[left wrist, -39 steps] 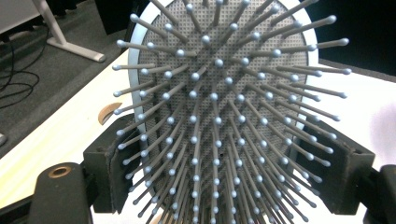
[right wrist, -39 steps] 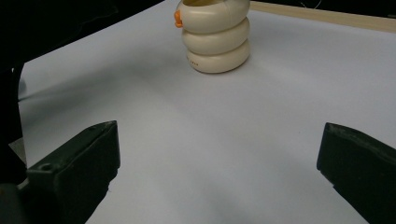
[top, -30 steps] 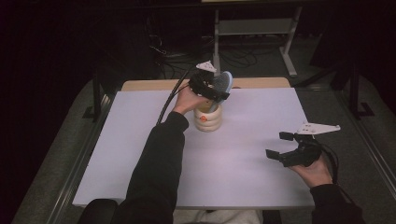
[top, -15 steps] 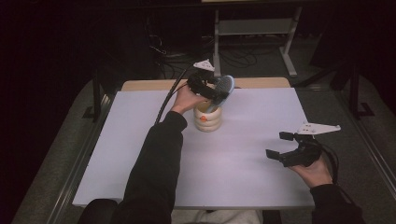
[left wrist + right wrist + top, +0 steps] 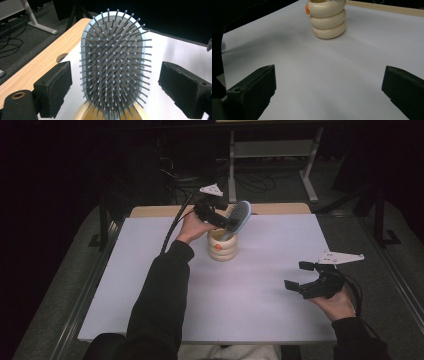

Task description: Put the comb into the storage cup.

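Up top, in the high view, the hairbrush [image 5: 239, 216] stands handle-down in the cream ribbed cup [image 5: 222, 247] near the far edge of the white table [image 5: 260, 300], with the left gripper [image 5: 214, 212] right beside the brush head; contact is hard to judge from here. The right gripper [image 5: 304, 277] hovers well apart, jaws spread. Along the left gripper view, the bristled head [image 5: 113, 65] rises between parted pads, touching neither. From the right gripper view, the cup [image 5: 327, 18] sits ahead, jaws released and holding nothing.
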`<control>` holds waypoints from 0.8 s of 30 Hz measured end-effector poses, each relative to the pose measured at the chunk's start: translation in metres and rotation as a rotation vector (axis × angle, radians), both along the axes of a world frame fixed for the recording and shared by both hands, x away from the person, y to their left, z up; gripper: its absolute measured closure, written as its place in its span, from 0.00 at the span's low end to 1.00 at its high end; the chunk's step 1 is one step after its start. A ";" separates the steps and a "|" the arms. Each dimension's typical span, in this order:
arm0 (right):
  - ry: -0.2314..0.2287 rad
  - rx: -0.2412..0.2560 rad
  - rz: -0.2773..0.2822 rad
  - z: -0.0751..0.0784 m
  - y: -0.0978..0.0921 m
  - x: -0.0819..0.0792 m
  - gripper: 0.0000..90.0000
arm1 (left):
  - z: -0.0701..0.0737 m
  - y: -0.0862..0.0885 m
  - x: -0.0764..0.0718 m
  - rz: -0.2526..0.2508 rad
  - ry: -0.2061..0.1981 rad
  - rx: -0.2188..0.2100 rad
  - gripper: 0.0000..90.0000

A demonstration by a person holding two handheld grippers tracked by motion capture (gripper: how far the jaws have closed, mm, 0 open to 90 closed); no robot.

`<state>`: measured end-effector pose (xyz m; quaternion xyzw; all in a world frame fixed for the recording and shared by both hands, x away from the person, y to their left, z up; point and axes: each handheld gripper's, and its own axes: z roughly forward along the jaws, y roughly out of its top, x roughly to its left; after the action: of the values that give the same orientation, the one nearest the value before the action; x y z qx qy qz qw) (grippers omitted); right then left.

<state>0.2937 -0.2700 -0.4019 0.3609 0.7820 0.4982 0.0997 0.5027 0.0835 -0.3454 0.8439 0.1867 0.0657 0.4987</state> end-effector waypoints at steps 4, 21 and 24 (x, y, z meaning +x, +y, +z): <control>0.001 0.000 0.000 0.000 0.000 0.000 0.00 | 0.001 0.008 -0.003 0.007 0.004 -0.017 0.09; -0.001 0.003 -0.005 0.001 -0.001 0.000 0.00 | 0.000 0.042 -0.022 0.064 -0.003 -0.046 0.00; -0.001 0.001 -0.005 0.001 -0.001 0.000 0.00 | 0.000 0.047 -0.025 0.064 -0.006 -0.062 0.00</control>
<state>0.2934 -0.2710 -0.4012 0.3628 0.7808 0.4985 0.1012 0.4775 0.1301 -0.3457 0.8215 0.2139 0.0785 0.5227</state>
